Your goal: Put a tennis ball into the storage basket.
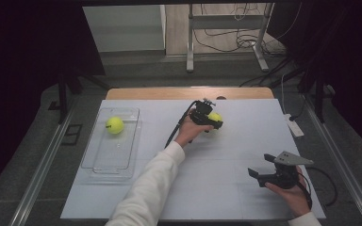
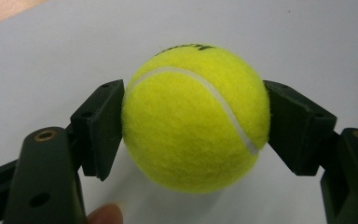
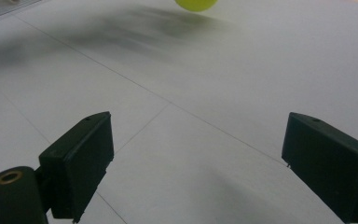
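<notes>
While my right gripper (image 1: 260,175) rests with its jaws spread wide over the near right of the white table (image 1: 245,141), my left gripper (image 1: 212,120) clamps a tennis ball (image 2: 196,116) at the table's far middle.

Print on the tennis ball, too foreshortened to read

The only lettering sits on the tennis ball (image 2: 196,116) seen in the left gripper view: a short line of dark printed characters along the far upper curve of the yellow felt, just above the white seam. It lies at so steep an angle that no letter or brand can be made out. The second tennis ball (image 1: 114,125) at the far left carries a small dark mark, too small to read.
</notes>
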The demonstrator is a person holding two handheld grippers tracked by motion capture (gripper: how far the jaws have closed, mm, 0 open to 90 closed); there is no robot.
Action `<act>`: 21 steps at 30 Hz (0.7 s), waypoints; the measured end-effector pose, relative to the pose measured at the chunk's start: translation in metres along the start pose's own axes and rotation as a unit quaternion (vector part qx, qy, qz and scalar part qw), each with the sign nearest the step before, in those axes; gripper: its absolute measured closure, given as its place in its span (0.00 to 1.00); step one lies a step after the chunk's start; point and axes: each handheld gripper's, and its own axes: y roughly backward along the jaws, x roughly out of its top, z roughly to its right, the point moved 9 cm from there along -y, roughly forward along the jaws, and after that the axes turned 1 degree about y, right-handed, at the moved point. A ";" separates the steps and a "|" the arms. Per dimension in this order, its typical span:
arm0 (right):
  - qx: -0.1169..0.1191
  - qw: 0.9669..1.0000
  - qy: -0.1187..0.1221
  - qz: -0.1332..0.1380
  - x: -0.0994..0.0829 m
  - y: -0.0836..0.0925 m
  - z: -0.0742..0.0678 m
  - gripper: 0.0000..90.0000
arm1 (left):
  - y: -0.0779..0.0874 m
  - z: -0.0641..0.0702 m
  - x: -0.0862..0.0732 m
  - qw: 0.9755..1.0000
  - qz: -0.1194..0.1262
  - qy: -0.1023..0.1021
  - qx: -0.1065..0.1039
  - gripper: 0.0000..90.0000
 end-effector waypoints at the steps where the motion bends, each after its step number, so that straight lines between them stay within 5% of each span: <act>1: 0.000 1.000 0.001 0.000 0.000 0.000 0.000 0.10 | 0.001 0.000 0.000 1.000 0.001 -0.001 -0.001 0.30; 21: -0.003 1.000 0.004 -0.003 -0.001 0.000 -0.001 0.10 | 0.026 0.008 0.003 0.999 0.040 -0.002 -0.015 0.30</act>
